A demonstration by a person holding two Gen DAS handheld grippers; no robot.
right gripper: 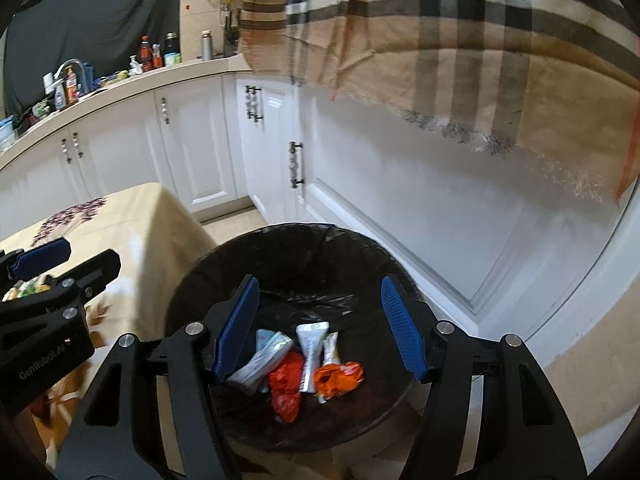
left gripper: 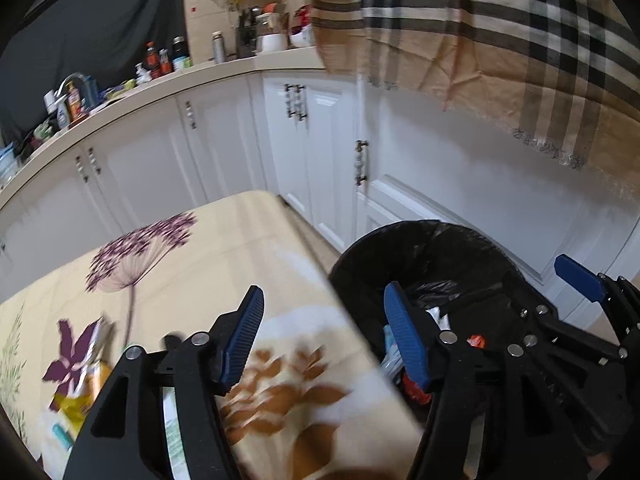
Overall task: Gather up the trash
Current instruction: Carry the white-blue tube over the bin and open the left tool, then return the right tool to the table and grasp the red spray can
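Observation:
A bin with a black liner (right gripper: 280, 236) stands on the floor beside a table under a floral cloth (left gripper: 180, 272). Several wrappers lie in the bin: a white tube (right gripper: 312, 344), an orange wrapper (right gripper: 338, 376), a red one (right gripper: 286, 384) and a pale blue-white packet (right gripper: 260, 360). My right gripper (right gripper: 320, 328) hangs open above them with nothing between its pads. My left gripper (left gripper: 324, 336) is open and empty over the table's edge, next to the bin (left gripper: 420, 240). Crumpled yellow and silver wrappers (left gripper: 84, 376) remain on the cloth at the left.
White cabinets (left gripper: 224, 140) with metal handles run behind the table and bin. Bottles and clutter (left gripper: 160, 60) crowd the counter above them. A plaid cloth (right gripper: 440, 40) hangs at the upper right. Beige floor (right gripper: 228, 220) shows between table and cabinets.

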